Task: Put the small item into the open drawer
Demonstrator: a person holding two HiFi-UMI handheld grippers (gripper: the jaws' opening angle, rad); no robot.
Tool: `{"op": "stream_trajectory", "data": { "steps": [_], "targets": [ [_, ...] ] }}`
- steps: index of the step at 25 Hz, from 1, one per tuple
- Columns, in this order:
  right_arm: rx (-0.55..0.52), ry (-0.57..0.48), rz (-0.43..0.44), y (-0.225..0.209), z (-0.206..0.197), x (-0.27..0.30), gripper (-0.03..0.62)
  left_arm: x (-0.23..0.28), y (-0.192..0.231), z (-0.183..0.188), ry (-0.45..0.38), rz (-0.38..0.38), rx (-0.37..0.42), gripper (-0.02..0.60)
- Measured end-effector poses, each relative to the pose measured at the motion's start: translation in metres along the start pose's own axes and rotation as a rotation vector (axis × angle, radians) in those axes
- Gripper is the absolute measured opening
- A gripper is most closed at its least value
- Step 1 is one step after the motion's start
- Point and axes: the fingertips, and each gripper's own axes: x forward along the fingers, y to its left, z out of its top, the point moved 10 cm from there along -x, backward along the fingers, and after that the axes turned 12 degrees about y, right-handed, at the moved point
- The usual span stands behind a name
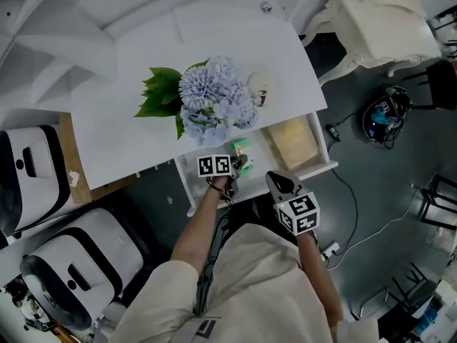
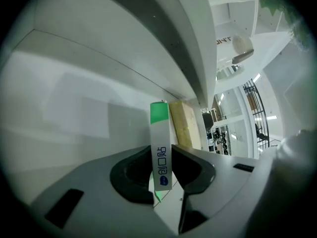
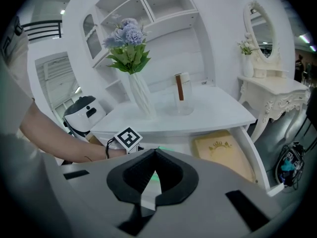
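The left gripper (image 1: 239, 161) is closed on the small carton (image 2: 160, 138), a slim white pack with a green far end and blue print down its face. Its jaws stand at a middling width, one on each broad side. The carton's long axis runs straight out along the line the gripper points, so the green end leads.

In the head view the carton is over the left half of the open drawer (image 1: 319, 170), which is pulled out from under the white worktop (image 1: 121, 120). From the left gripper the drawer's back wall lies at about 12 o'clock. The green end is inside the drawer's outline. I cannot tell whether it touches the floor.

A beige case (image 1: 291, 143) fills the right half of the drawer, at about 2 o'clock from the carton. In the left gripper view it sits just beside the green tip, and whether the two touch cannot be told. Bare drawer floor lies on the carton's left, at 9 to 11 o'clock.

The right gripper (image 3: 154, 151) hangs at the drawer's front edge, at about 4 o'clock from the left gripper. Its jaws are closed tip to tip with nothing between them. The left hand is plainly the nearer one, and the one doing the work.

The placing looks nearly done. What seems left is to lower the carton onto the bare floor, clear of the beige case, and let go.
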Motion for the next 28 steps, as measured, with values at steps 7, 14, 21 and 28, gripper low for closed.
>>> {"op": "stream_trajectory", "data": {
  "steps": [7, 14, 21, 28],
  "targets": [
    [0.022, 0.005, 0.010, -0.001, -0.005, 0.000, 0.025, -0.002, 0.006, 0.000, -0.002, 0.040, -0.023, 0.121],
    [0.045, 0.015, 0.026, -0.001, -0.010, 0.001, 0.025, -0.003, 0.011, 0.001, 0.007, 0.064, -0.019, 0.147],
    [0.037, 0.028, 0.057, 0.003, -0.009, 0.008, 0.025, -0.010, 0.015, 0.003, 0.003, 0.107, -0.003, 0.167],
    [0.004, 0.031, 0.087, 0.010, 0.000, 0.014, 0.025, -0.025, 0.018, 0.002, -0.018, 0.172, -0.004, 0.204]
  ]
}}
